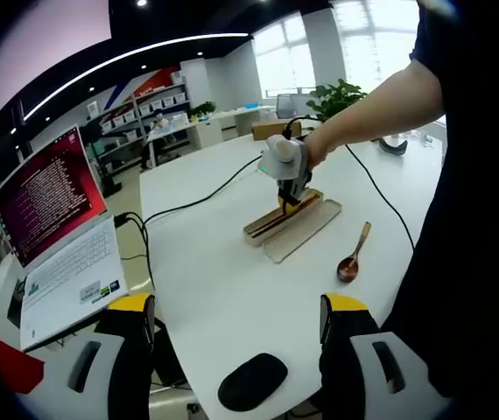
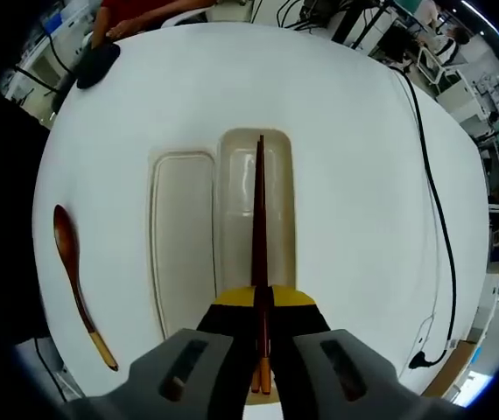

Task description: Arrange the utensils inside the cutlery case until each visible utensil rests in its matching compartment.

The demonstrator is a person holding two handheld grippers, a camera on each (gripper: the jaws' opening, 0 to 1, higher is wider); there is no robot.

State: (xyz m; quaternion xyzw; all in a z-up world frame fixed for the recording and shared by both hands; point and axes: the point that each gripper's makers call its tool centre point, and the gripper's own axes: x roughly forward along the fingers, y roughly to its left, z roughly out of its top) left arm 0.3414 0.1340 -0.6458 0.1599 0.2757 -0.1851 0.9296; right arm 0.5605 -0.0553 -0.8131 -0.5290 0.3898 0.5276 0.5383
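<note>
A pale cutlery case lies on the white table, with a flat matching tray or lid beside it on its left. A pair of dark wooden chopsticks runs lengthwise over the case's trough. My right gripper is shut on their near ends. A wooden spoon lies on the table left of the tray, outside the case. In the left gripper view, the right gripper stands over the case, held by a person's hand, and the spoon lies beside it. My left gripper hangs open near the table's edge, holding nothing.
A black mouse sits close to the table's edge just ahead of my left gripper. An open laptop stands to the left on another surface. A black cable crosses the table toward the case. The person's arm and dark sleeve fill the right side.
</note>
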